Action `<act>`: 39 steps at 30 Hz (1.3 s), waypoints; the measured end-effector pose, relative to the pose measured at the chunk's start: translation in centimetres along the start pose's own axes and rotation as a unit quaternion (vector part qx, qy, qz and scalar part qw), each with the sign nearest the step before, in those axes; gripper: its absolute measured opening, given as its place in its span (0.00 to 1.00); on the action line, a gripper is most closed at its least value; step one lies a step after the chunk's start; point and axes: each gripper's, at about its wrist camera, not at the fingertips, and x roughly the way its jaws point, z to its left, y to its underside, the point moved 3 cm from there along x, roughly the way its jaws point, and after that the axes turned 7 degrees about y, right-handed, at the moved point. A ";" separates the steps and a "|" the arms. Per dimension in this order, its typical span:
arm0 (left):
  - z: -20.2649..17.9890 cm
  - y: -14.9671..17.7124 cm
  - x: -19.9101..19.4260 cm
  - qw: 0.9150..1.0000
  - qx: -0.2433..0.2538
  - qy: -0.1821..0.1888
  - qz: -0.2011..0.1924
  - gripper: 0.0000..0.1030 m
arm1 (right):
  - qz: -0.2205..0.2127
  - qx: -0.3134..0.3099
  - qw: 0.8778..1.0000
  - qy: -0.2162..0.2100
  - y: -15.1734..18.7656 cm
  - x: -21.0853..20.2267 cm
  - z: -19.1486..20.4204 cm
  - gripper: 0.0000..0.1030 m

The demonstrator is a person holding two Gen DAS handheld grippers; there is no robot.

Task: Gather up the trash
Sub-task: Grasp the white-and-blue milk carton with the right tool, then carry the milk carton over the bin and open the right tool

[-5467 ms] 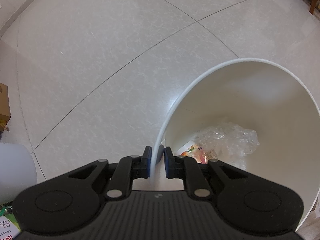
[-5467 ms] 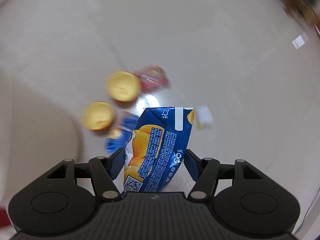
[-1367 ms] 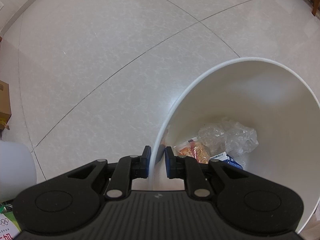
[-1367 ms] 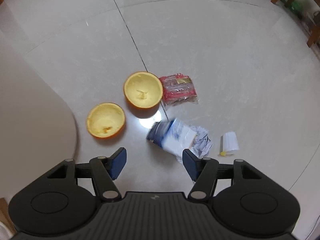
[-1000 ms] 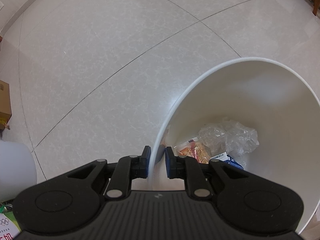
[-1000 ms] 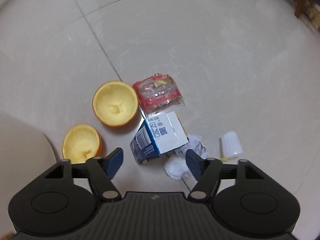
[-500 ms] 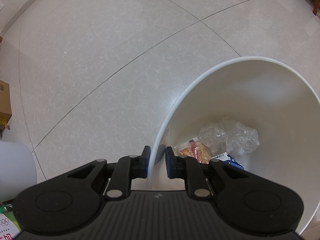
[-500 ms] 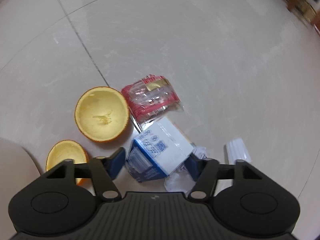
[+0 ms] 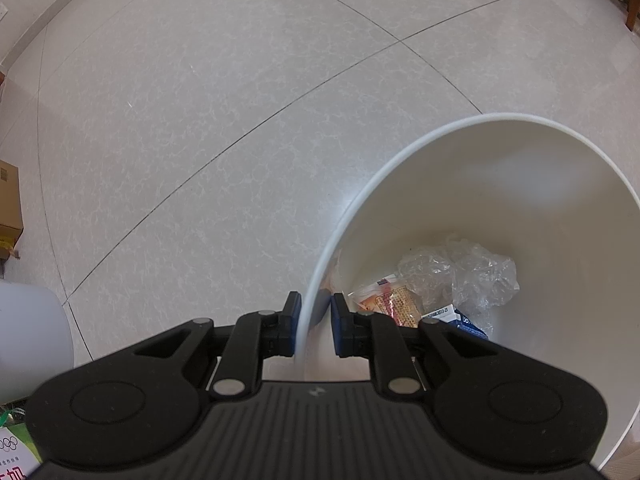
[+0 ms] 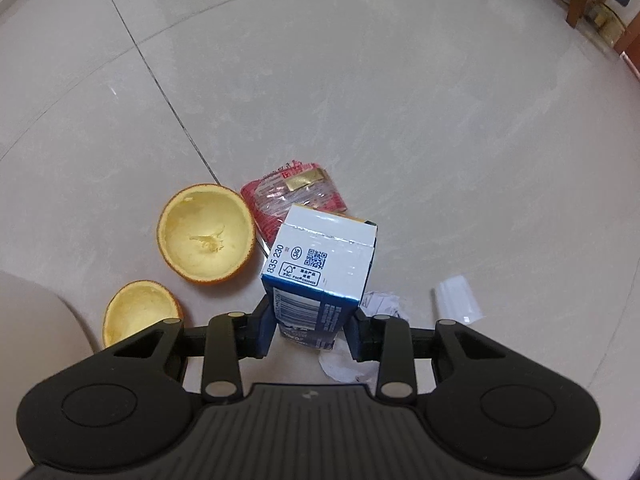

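Observation:
In the left wrist view my left gripper is shut on the rim of a white bin, one pad outside and one inside. In the bin lie crumpled clear plastic, an orange snack wrapper and a blue carton. In the right wrist view my right gripper points down at the floor, its jaws closing on a blue and white drink carton. The carton stands on end between the pads, which press on its sides.
On the tiled floor lie two hollowed orange halves, a red wrapper, crumpled white paper and a small white wrapper. The bin's wall is at the left. A cardboard box stands far left.
The right gripper's jaws closed from wide apart onto the blue and white carton, which went from lying on the floor to standing on end between them. The left gripper has not moved.

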 end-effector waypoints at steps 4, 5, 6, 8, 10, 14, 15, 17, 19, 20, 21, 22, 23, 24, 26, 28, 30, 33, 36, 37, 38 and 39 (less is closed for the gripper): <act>-0.1 0.0 0.0 1.000 -0.002 0.000 0.001 0.14 | -0.009 -0.034 0.999 -0.014 -0.4 -4.4 -0.3 0.39; -0.1 0.0 0.1 1.000 -0.002 -0.001 0.001 0.14 | -0.013 -0.044 0.999 -0.019 -0.6 -5.9 -0.4 0.39; -0.1 0.0 0.1 1.000 -0.001 -0.001 0.001 0.14 | -0.016 -0.055 0.998 -0.025 -0.7 -7.5 -0.4 0.39; -0.1 0.0 0.1 1.000 -0.002 0.000 0.001 0.14 | -0.024 -0.072 0.996 -0.037 -1.0 -10.5 -0.4 0.39; -0.1 0.0 0.1 1.000 -0.001 -0.001 0.000 0.14 | -0.030 -0.089 0.994 -0.052 -1.3 -13.7 -0.3 0.39; -0.2 0.0 0.1 1.000 0.001 -0.004 0.001 0.14 | -0.043 -0.122 0.987 -0.091 -1.7 -20.0 1.0 0.39; -0.2 0.1 0.1 1.000 0.001 -0.004 0.001 0.14 | -0.049 -0.134 0.985 -0.100 -1.7 -21.5 1.6 0.39; -0.2 0.1 0.2 1.000 0.002 -0.005 0.001 0.14 | -0.062 -0.160 0.978 -0.119 -1.7 -24.3 2.9 0.39; -0.2 0.1 0.1 1.000 0.001 -0.004 0.000 0.14 | -0.077 -0.188 0.970 -0.135 -1.6 -26.9 4.6 0.39; -0.2 0.1 0.1 1.000 0.000 -0.003 0.000 0.14 | -0.081 -0.200 0.966 -0.143 -1.5 -27.9 5.4 0.39; -0.1 0.1 0.1 1.000 0.000 -0.003 0.000 0.14 | -0.087 -0.212 0.962 -0.152 -1.5 -29.0 6.3 0.39; -0.1 0.1 0.1 1.000 0.000 -0.003 -0.001 0.14 | -0.091 -0.222 0.958 -0.158 -1.4 -29.7 7.0 0.39; -0.1 0.1 0.1 1.000 -0.001 -0.003 -0.001 0.14 | -0.094 -0.234 0.954 -0.165 -1.3 -30.3 7.9 0.39; -0.1 0.1 0.1 1.000 -0.004 -0.003 -0.002 0.14 | -0.095 -0.239 0.951 -0.170 -1.2 -30.6 8.5 0.39; -0.1 0.2 0.1 1.000 -0.004 -0.004 -0.003 0.14 | -0.096 -0.249 0.946 -0.186 -1.0 -31.1 9.8 0.39; 0.0 0.1 0.1 1.000 -0.007 -0.003 -0.004 0.14 | -0.094 -0.254 0.943 -0.195 -0.7 -31.3 10.9 0.39; 0.0 0.1 0.1 1.000 -0.009 -0.002 -0.003 0.14 | -0.090 -0.260 0.940 -0.200 -0.6 -31.2 11.6 0.39; -0.1 0.0 0.0 1.000 0.000 -0.005 -0.001 0.14 | -0.085 -0.271 0.937 -0.201 0.0 -30.9 12.4 0.40; -0.1 0.0 0.0 1.000 0.002 -0.005 0.001 0.14 | -0.095 -0.279 0.933 -0.205 0.2 -31.1 12.2 0.61; -0.1 0.0 0.1 1.000 0.002 -0.006 0.001 0.14 | -0.104 -0.281 0.932 -0.205 0.3 -31.4 12.1 0.63; -0.1 0.0 0.1 1.000 0.003 -0.006 0.001 0.14 | -0.111 -0.283 0.931 -0.204 0.5 -31.7 12.0 0.64; -0.2 0.0 0.1 1.000 0.003 -0.006 0.001 0.14 | -0.117 -0.281 0.931 -0.201 0.5 -31.9 12.1 0.64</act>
